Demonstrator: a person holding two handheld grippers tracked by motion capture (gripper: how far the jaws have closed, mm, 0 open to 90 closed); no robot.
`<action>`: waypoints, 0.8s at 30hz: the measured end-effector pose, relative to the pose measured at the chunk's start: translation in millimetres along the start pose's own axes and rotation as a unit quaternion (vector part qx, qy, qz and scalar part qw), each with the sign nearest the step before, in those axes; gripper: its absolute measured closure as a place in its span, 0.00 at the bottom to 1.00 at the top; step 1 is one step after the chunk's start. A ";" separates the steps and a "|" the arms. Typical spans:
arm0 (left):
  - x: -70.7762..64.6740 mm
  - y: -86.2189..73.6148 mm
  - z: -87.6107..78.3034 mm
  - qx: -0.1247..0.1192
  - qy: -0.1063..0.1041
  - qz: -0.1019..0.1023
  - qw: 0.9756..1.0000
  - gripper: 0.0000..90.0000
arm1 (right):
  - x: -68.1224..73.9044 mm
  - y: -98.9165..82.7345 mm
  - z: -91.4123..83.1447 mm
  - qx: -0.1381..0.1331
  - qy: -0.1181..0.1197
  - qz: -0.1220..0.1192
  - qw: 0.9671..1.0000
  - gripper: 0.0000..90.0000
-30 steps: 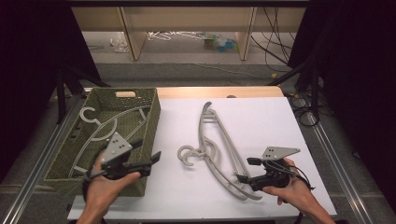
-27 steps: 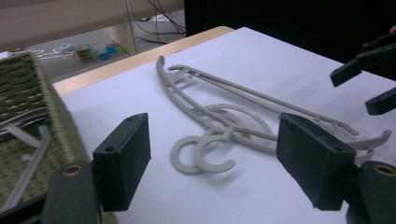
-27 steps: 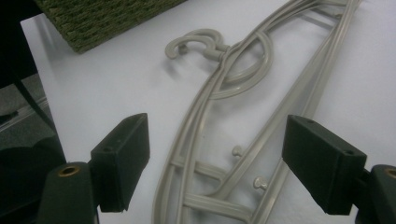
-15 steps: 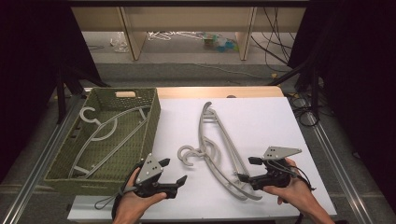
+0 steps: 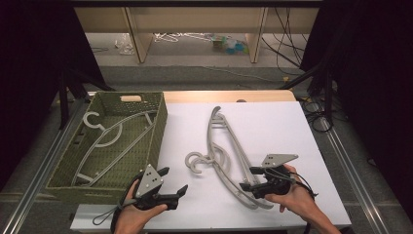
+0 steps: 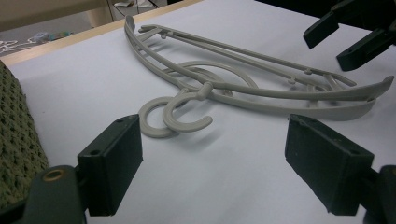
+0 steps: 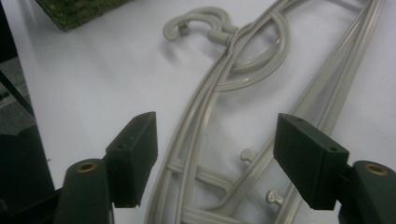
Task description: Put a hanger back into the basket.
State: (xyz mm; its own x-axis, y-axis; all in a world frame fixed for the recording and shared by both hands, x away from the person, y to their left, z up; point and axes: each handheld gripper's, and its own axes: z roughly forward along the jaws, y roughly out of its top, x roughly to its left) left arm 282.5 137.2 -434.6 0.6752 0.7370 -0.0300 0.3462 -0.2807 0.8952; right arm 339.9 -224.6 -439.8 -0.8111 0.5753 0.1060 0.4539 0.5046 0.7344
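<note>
Now close your wide right claw (image 5: 247,177), just narrowing, squarely on the hangers (image 5: 221,156) at lower right; left claw (image 5: 174,181) gapes empty.

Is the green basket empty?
No, a grey hanger lies inside the green basket.

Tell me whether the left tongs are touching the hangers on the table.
Apart. The left gripper view shows bare white table between the left tongs and the hangers.
</note>
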 end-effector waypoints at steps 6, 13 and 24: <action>-0.7 -0.6 1.9 0.002 -0.004 0.008 1.000 0.22 | 3.5 5.7 22.3 0.035 0.001 -0.003 0.999 0.48; -0.9 -1.0 3.7 0.005 -0.009 0.011 1.000 0.22 | 8.8 13.6 50.2 0.084 -0.018 -0.009 0.996 0.62; -0.6 -2.0 5.1 0.007 -0.010 0.015 1.000 0.23 | 8.6 19.6 62.9 0.129 -0.051 -0.007 0.990 0.73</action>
State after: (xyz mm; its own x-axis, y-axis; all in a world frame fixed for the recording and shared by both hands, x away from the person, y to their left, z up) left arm 284.8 134.2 -438.6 0.6980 0.7160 -0.0125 0.3353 -0.3114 0.8892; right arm 365.0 -169.3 -466.7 -0.7825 0.6223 0.0181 0.5319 0.6532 0.5390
